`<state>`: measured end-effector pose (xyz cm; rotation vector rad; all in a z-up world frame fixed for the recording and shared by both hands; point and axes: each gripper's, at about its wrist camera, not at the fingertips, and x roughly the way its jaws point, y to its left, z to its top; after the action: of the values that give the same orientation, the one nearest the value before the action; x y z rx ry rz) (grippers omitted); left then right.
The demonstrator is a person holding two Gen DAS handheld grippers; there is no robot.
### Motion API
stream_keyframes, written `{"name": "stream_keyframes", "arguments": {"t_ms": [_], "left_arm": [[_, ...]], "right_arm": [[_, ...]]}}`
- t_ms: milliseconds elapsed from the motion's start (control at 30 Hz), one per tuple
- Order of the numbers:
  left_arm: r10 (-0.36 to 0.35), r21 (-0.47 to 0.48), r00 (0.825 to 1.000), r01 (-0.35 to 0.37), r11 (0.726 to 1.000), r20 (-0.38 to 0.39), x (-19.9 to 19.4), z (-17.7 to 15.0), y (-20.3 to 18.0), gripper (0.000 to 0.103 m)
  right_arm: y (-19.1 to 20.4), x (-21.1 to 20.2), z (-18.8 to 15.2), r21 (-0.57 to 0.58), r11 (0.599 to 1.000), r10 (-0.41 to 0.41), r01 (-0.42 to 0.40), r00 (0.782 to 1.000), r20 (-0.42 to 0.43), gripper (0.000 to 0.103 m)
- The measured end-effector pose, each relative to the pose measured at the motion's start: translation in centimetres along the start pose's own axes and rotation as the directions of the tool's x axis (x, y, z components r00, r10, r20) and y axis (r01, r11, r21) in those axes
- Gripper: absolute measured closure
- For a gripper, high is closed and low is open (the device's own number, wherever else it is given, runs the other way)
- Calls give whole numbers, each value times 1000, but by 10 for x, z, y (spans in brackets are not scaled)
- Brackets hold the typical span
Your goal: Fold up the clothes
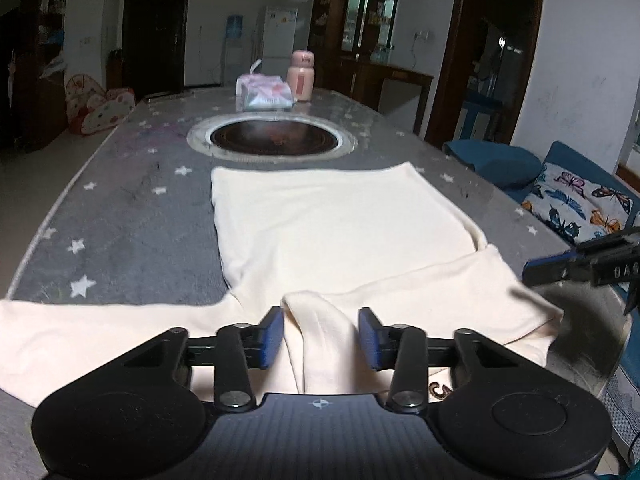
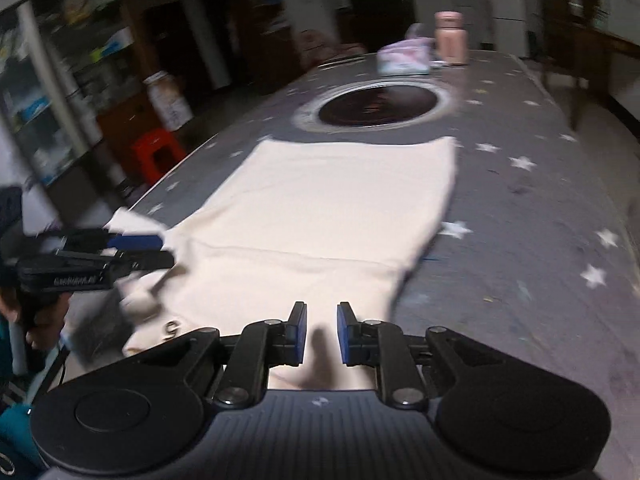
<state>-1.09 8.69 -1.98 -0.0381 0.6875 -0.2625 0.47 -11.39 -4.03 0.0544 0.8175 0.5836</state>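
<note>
A long table (image 1: 120, 216) under a grey cloth printed with white stars fills both views, running from the bottom of each frame to the upper centre. On its near half lies a cream garment (image 1: 336, 224), the largest thing on it: the body spread flat at centre frame, one sleeve reaching to the lower left of the left wrist view and the other to the lower right, with a raised fold of cloth at bottom centre. A small dark printed mark sits on the garment near its lower edge, too small to read. Beyond the garment, a round dark recess with a pale ring (image 1: 274, 136) is set into the table. At the far end stand a pink-patterned tissue pack (image 1: 266, 94) and, just beside it, a pink bottle (image 1: 302, 76) whose label writing is illegible. The left claw (image 1: 321, 338) stands partly open, its blue pads on either side of the raised fold; whether they press it cannot be told. The right claw (image 2: 322, 334) is narrowly open above the garment's near edge, gripping nothing. In the right wrist view the left claw's side carries pale lettering, blurred beyond reading.
</note>
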Motion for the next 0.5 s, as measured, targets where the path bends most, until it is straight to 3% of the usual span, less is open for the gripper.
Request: {"name": "stream_keyframes", "arguments": {"t_ms": [67,133,233,333,500], "left_arm": [[4,0,1000,-4,1000,-11,2,-1,-1,69],[6,3,1000,-6,1000,-13,2,-3,-2,81],[15,13,1000,-15,1000,-10,1,-4,-5,93],[26,27,1000,-26,999,-6,-2,-4,-8,97],[125,48,992,-125,991,-5,-11,-3,-7,97]], "right_arm": [[-8,0,2,20,1000,-19,18,1000,19,87],[-13,1,7,25,999,-26,25,999,37,87],[-12,9,14,8,1000,-28,28,998,56,87],[-10,22,17,-17,999,-31,32,998,56,87],[-4,35,13,-63,995,-73,75,997,31,88]]}}
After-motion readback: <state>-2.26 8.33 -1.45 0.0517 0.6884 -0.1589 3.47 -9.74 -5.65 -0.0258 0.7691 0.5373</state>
